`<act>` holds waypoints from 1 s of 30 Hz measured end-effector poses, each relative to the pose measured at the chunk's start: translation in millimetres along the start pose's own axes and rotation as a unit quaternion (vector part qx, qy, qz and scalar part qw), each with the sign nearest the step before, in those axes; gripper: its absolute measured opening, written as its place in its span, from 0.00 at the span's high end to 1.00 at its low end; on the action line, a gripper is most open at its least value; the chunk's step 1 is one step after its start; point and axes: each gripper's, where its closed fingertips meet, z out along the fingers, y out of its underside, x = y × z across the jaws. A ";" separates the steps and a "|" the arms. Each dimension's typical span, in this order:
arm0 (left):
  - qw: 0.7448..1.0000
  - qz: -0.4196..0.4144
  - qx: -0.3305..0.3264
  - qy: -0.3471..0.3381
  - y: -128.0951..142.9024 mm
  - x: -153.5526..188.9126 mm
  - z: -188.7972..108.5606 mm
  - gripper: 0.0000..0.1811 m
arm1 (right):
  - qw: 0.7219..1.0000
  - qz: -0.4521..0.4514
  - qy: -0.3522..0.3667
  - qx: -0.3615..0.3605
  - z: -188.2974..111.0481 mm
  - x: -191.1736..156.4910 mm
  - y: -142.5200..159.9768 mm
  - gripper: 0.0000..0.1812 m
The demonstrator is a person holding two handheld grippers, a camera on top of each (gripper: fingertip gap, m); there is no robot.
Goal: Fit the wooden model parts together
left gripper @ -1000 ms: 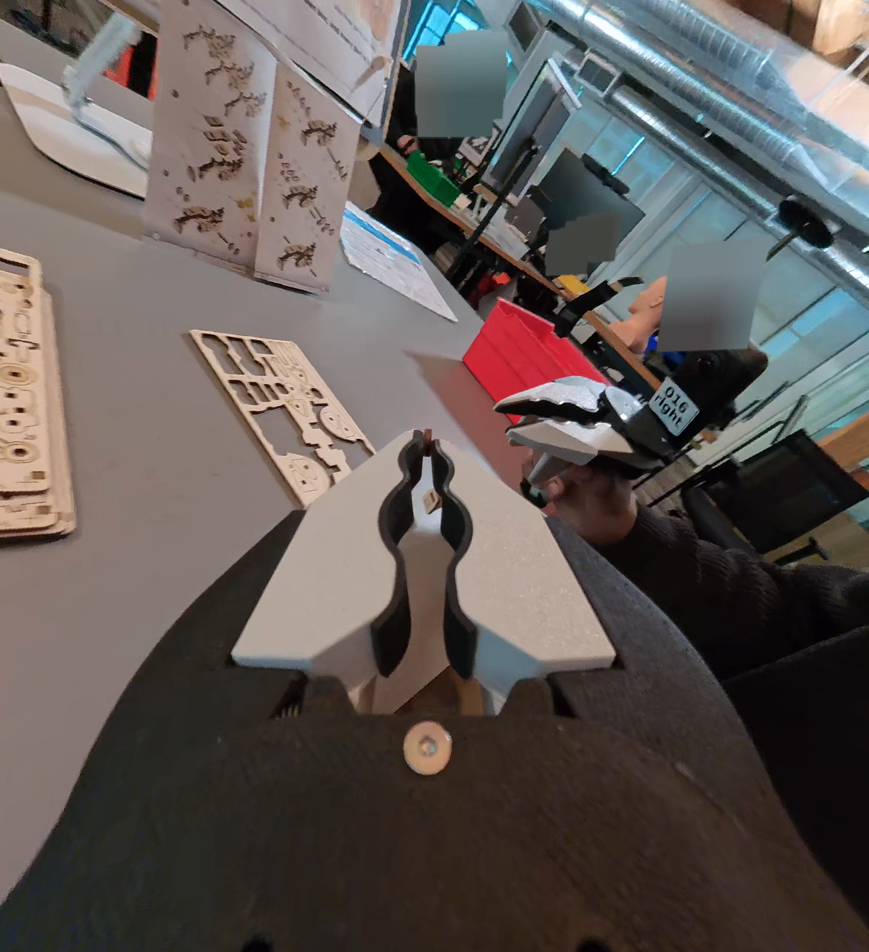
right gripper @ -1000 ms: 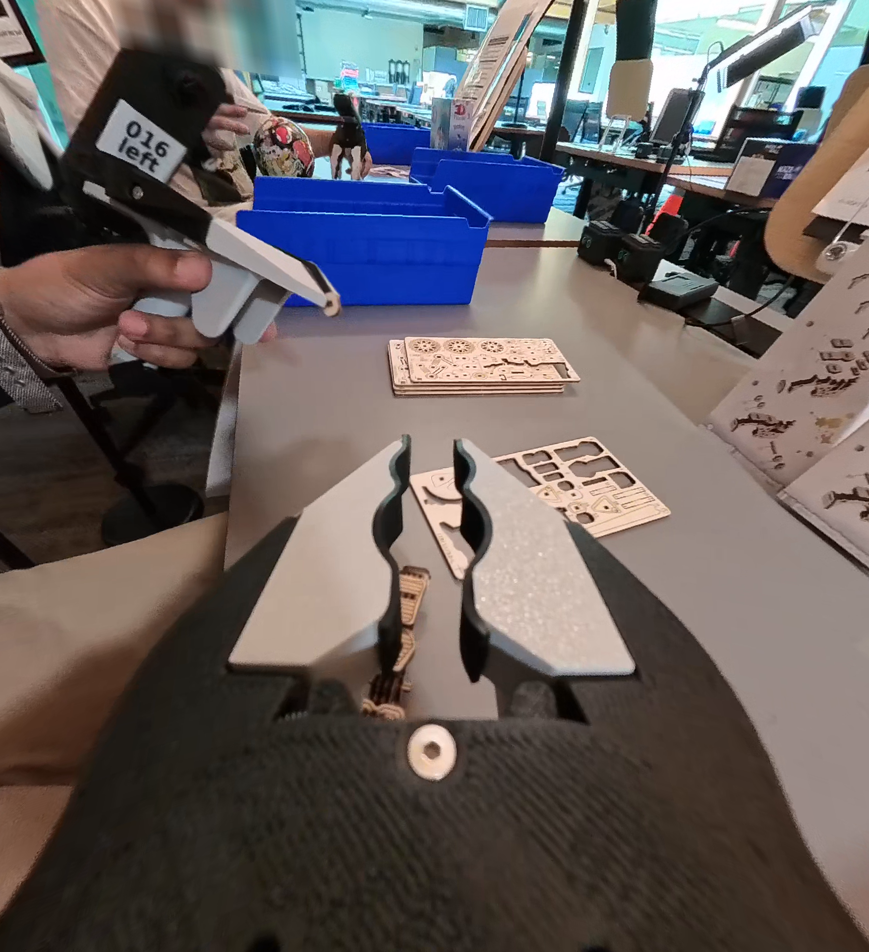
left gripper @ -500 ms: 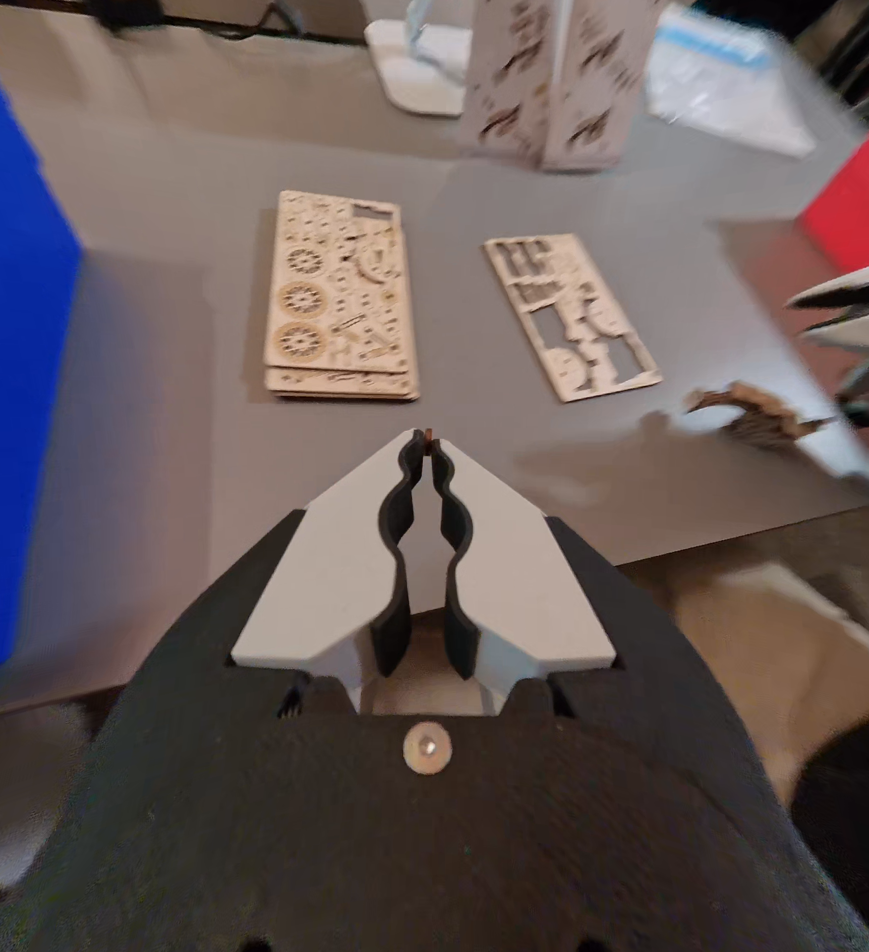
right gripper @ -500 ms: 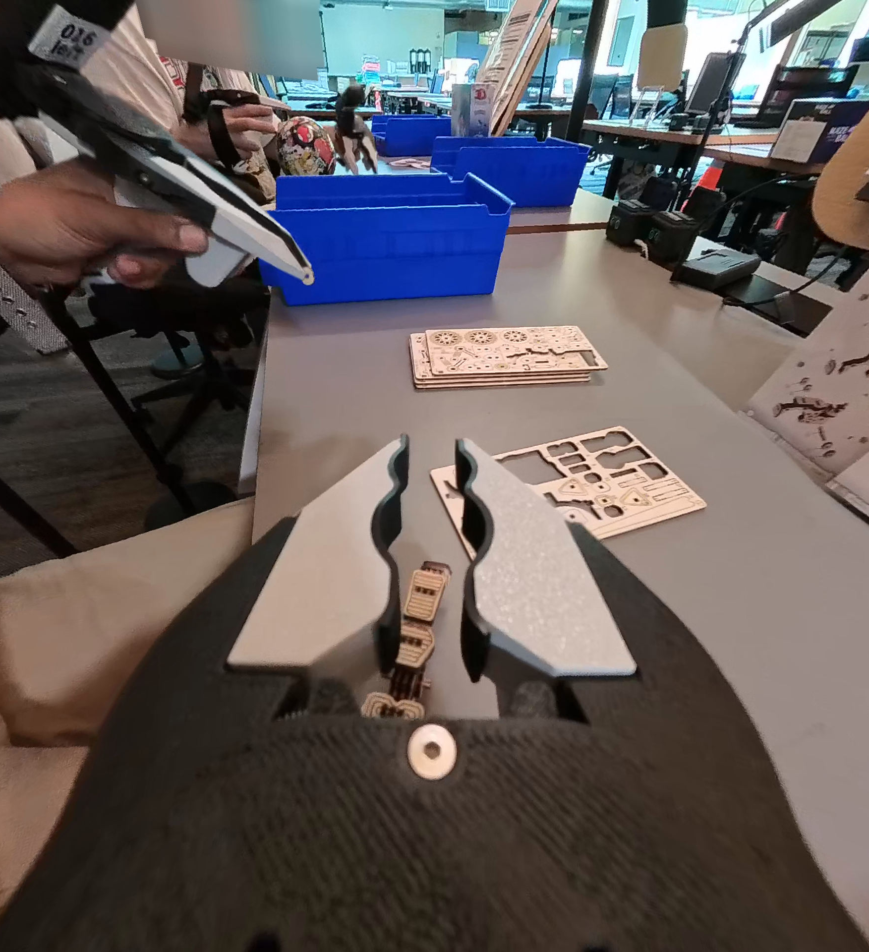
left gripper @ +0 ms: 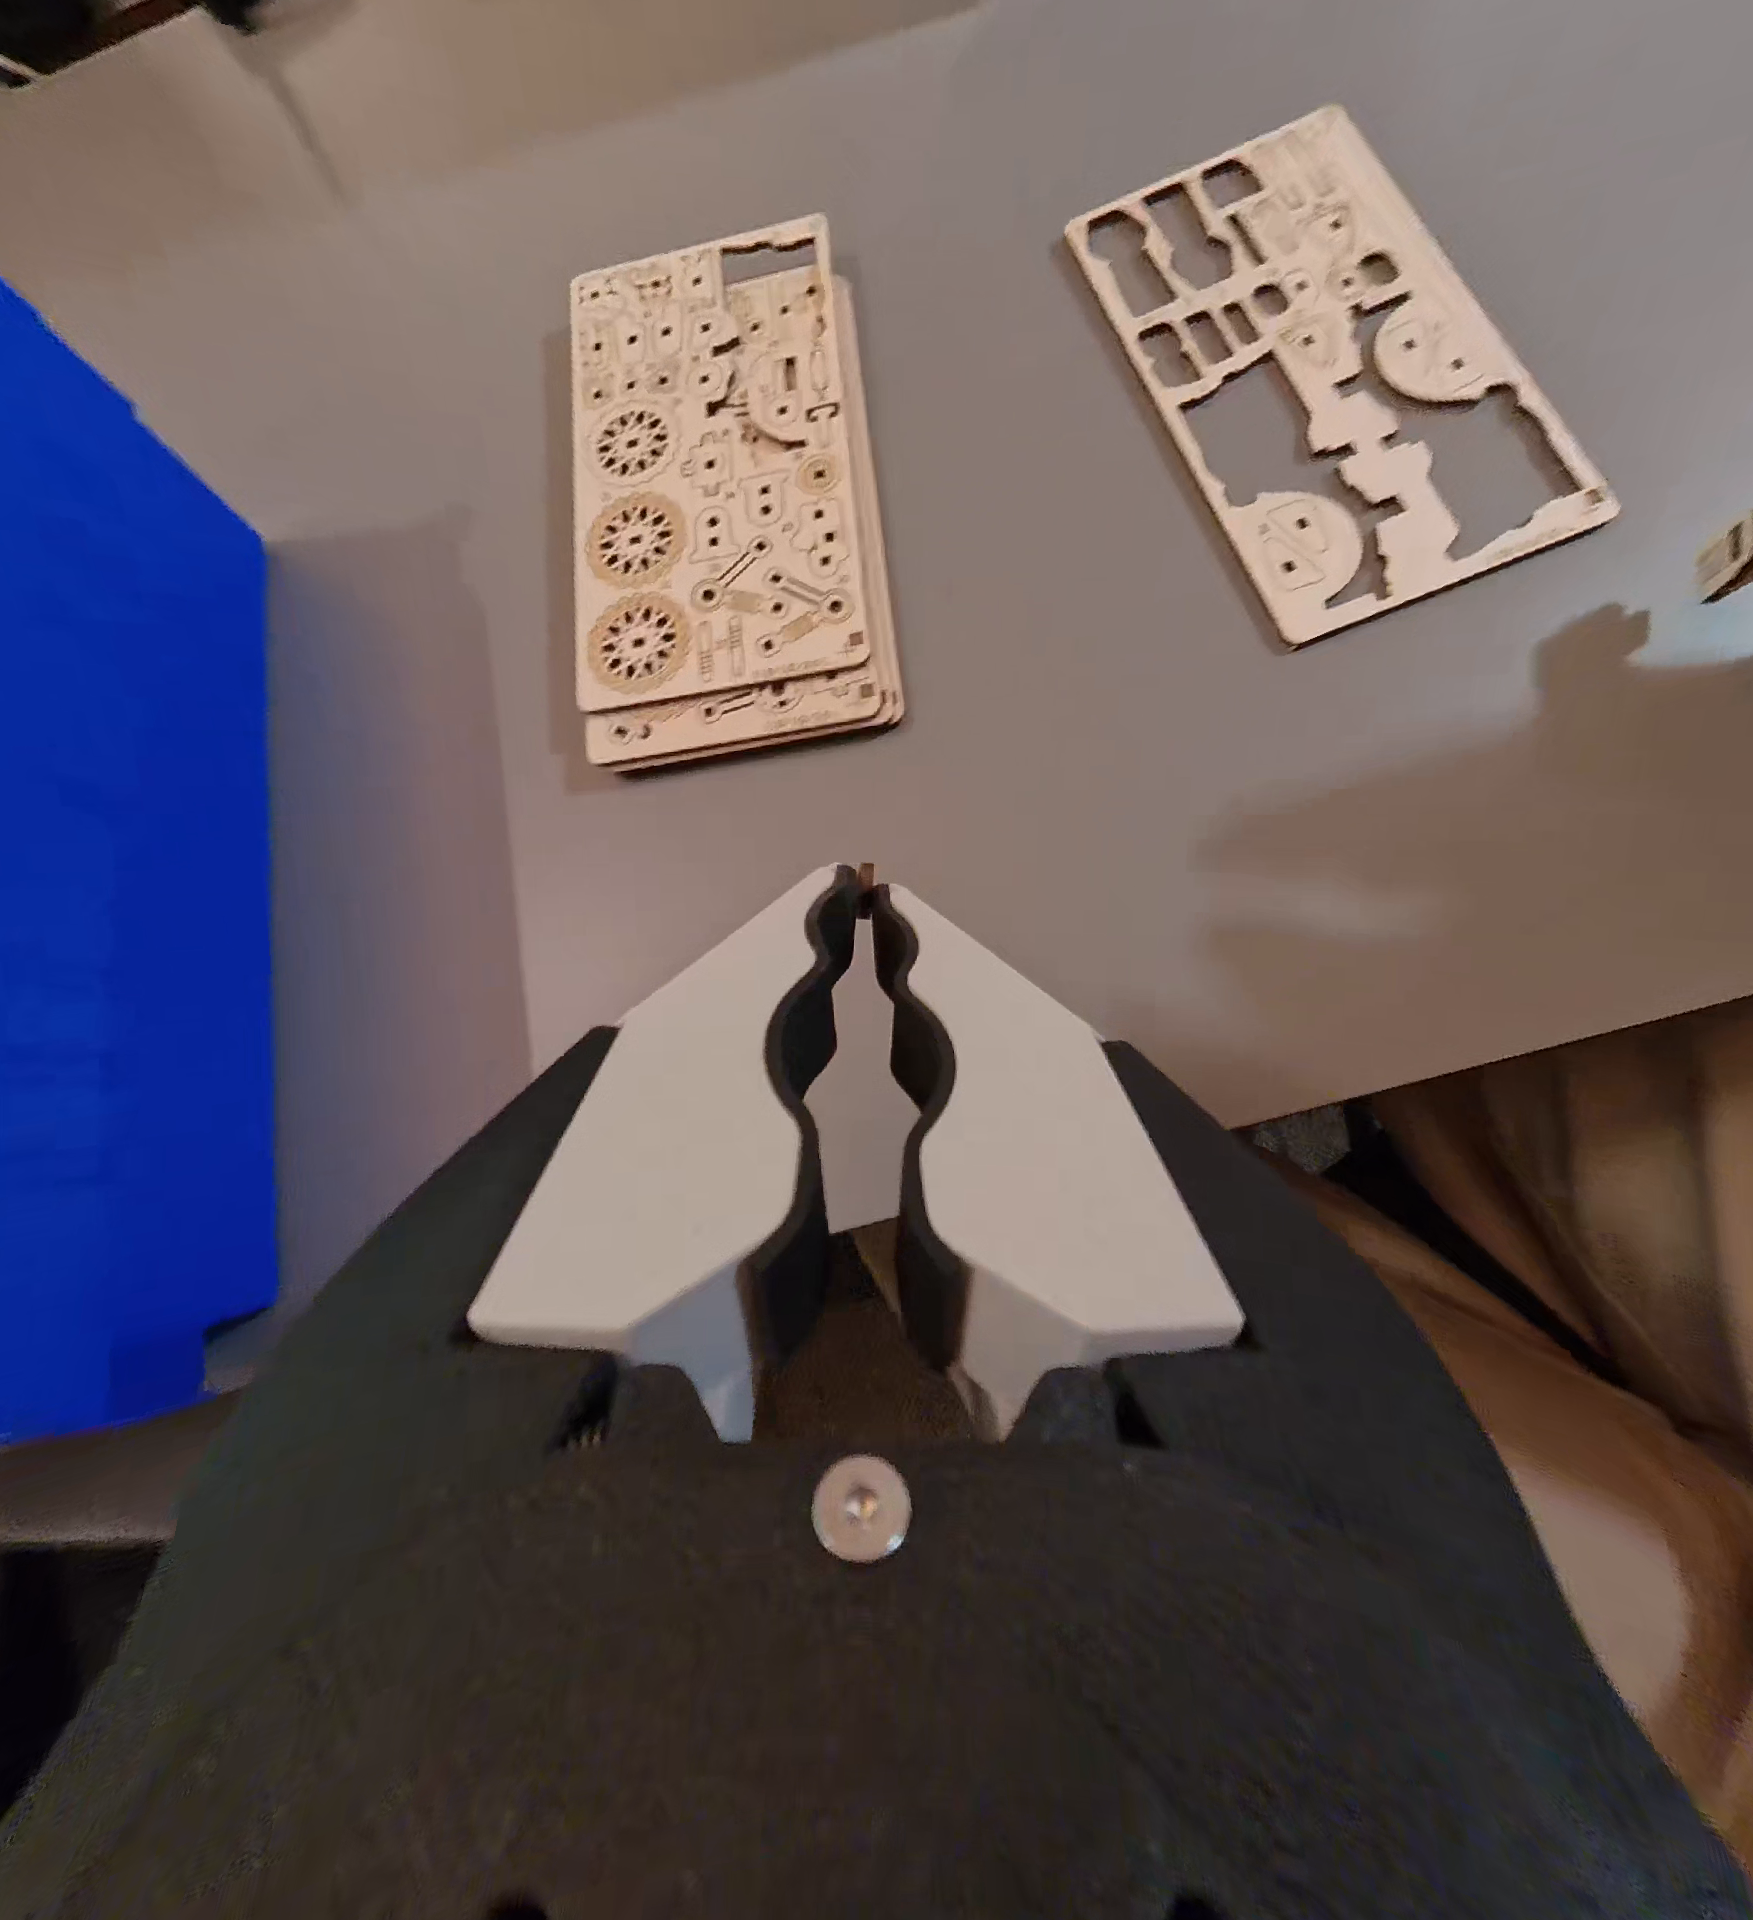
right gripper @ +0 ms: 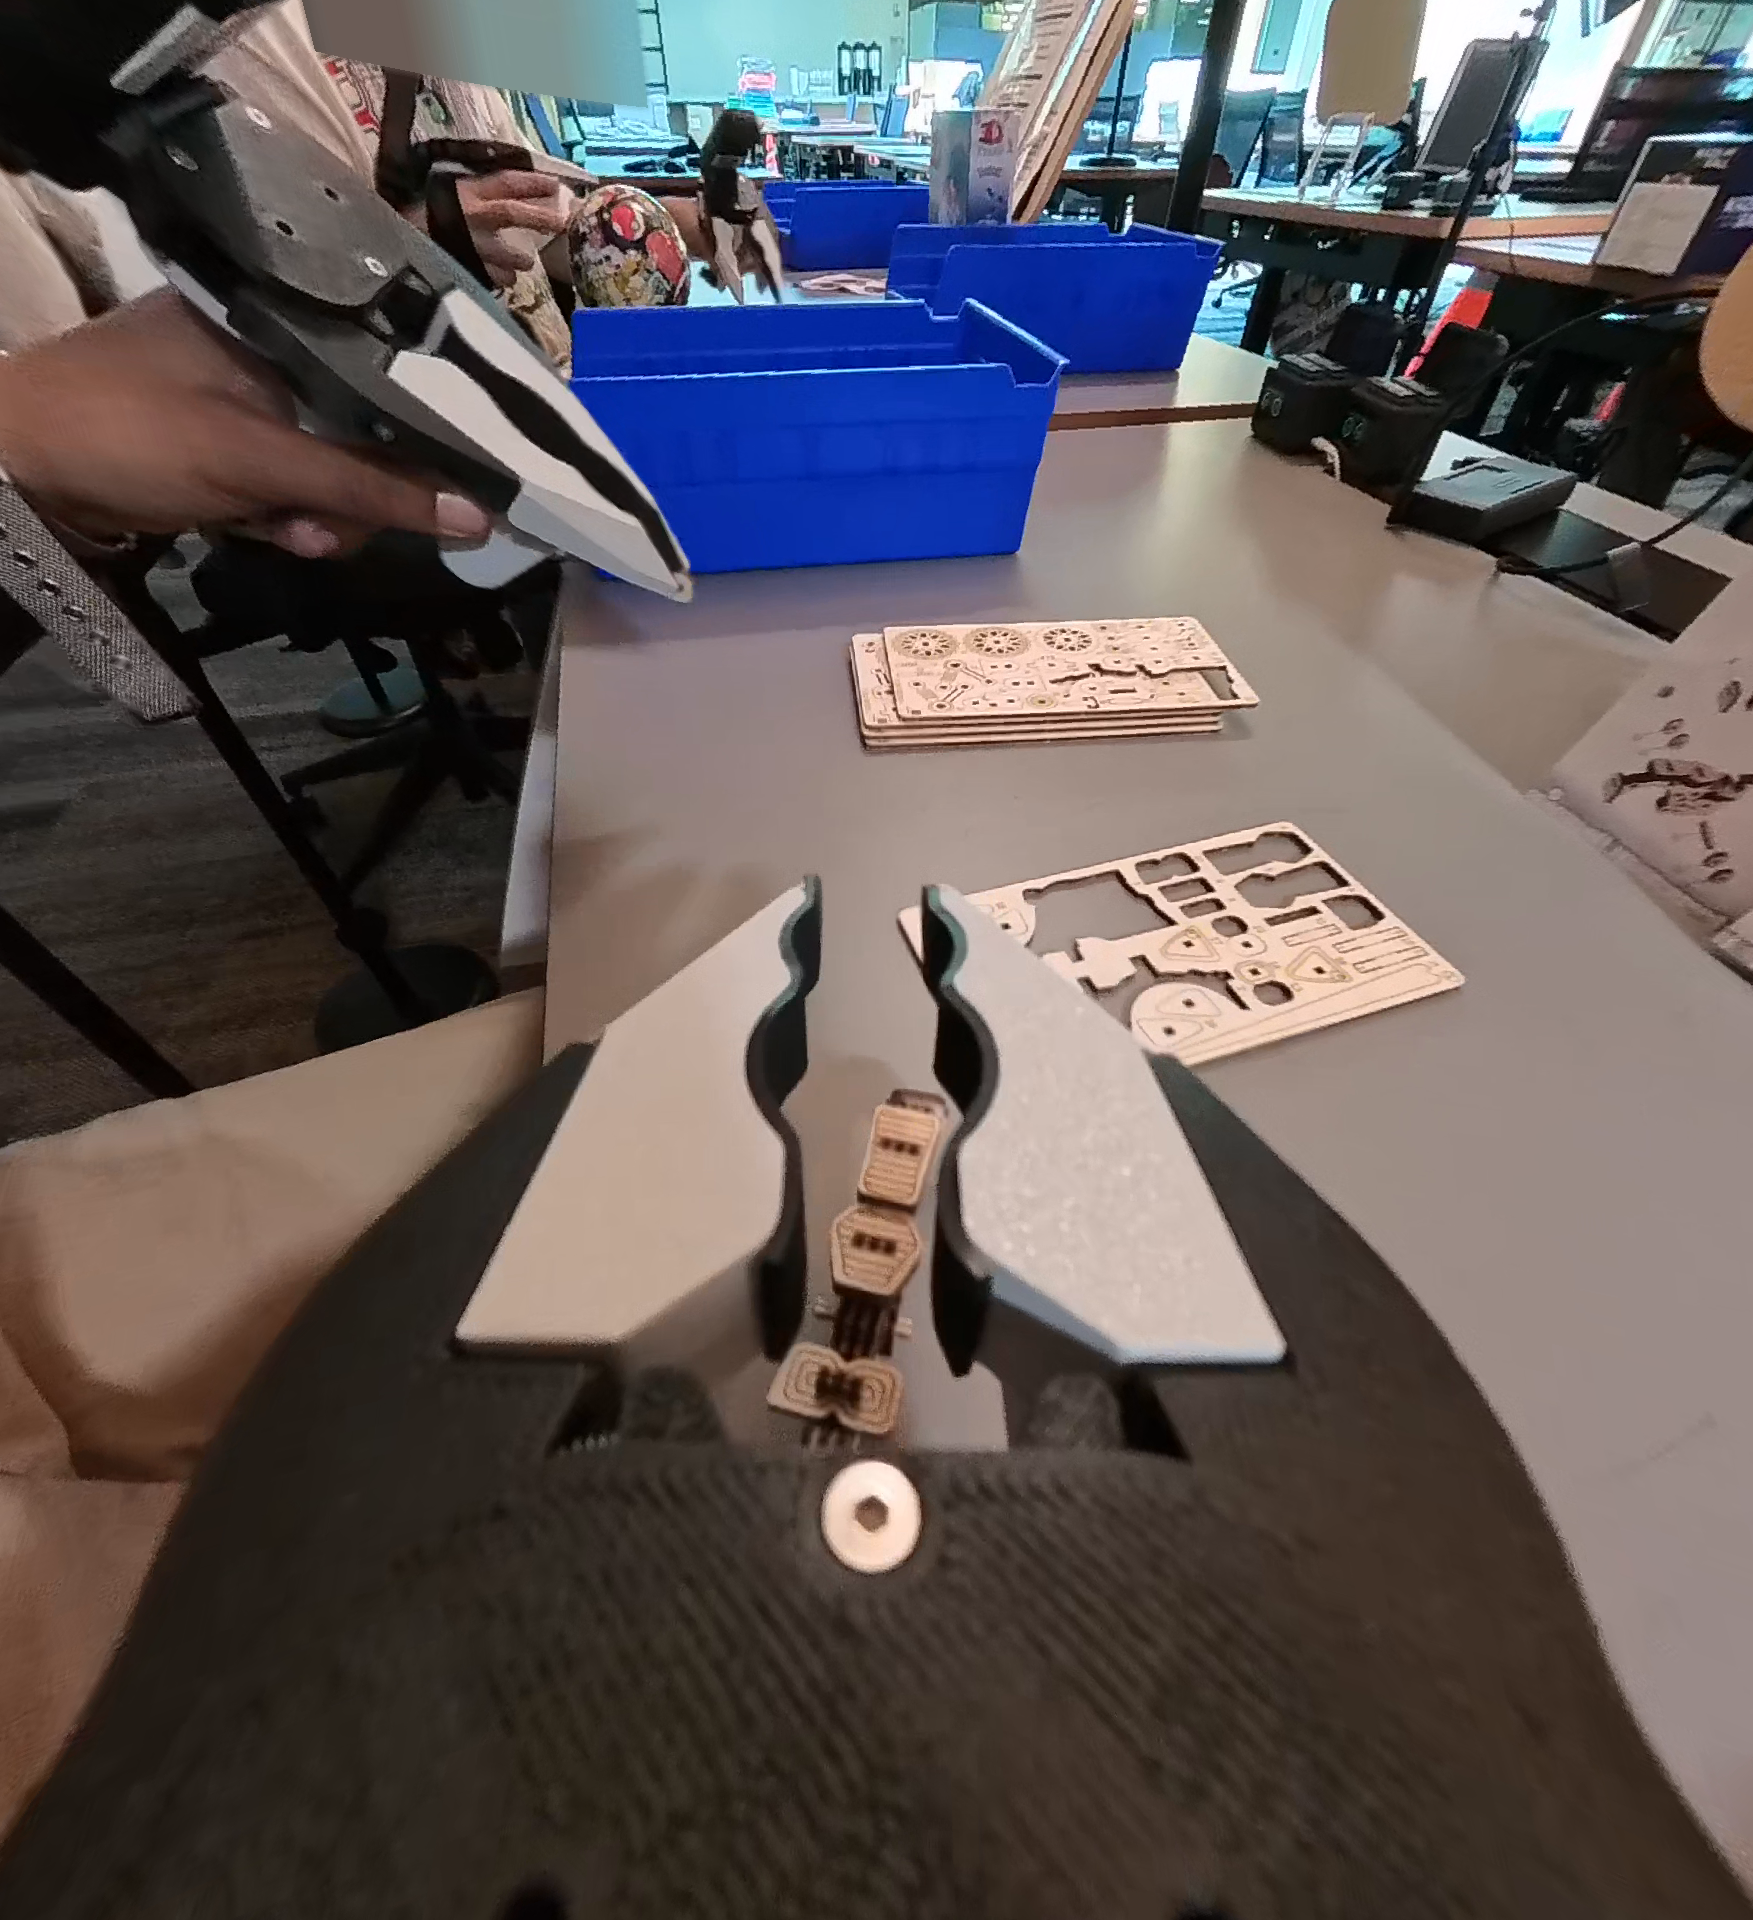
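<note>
My left gripper [left gripper: 864,883] has its jaws pinched on a tiny wood bit [left gripper: 866,879] over the counter [left gripper: 1059,831]. My right gripper [right gripper: 867,904] has open jaws above the wooden model [right gripper: 877,1236]. The blue bin [right gripper: 810,457] sits at the counter's far edge; I cannot see inside.

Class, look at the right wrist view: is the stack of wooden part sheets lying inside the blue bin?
No. The stack of wooden part sheets lies flat on the grey table, in front of the blue bin.

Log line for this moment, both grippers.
left gripper: jaws shut on tiny brown wooden part | right gripper: jaws open, small light wooden model assembly seen between them
</note>
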 end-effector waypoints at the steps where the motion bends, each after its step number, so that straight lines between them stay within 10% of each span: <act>1: 1.000 0.000 0.003 0.008 -3.4 4.4 1.8 0.99 | 1.000 0.001 0.003 0.000 -2.3 1.1 0.6 0.90; 13: 0.996 0.030 0.012 0.077 -39.0 54.1 32.7 0.99 | 0.999 0.018 0.043 0.001 -39.9 8.0 10.2 0.90; 20: 0.984 0.138 -0.102 -0.053 -59.6 40.8 65.9 0.99 | 0.999 -0.004 0.046 -0.025 -76.5 -6.3 24.5 0.90; 30: 0.980 0.166 -0.078 -0.077 -99.0 53.0 88.5 1.00 | 0.998 0.046 0.043 -0.014 -94.3 5.0 32.2 0.89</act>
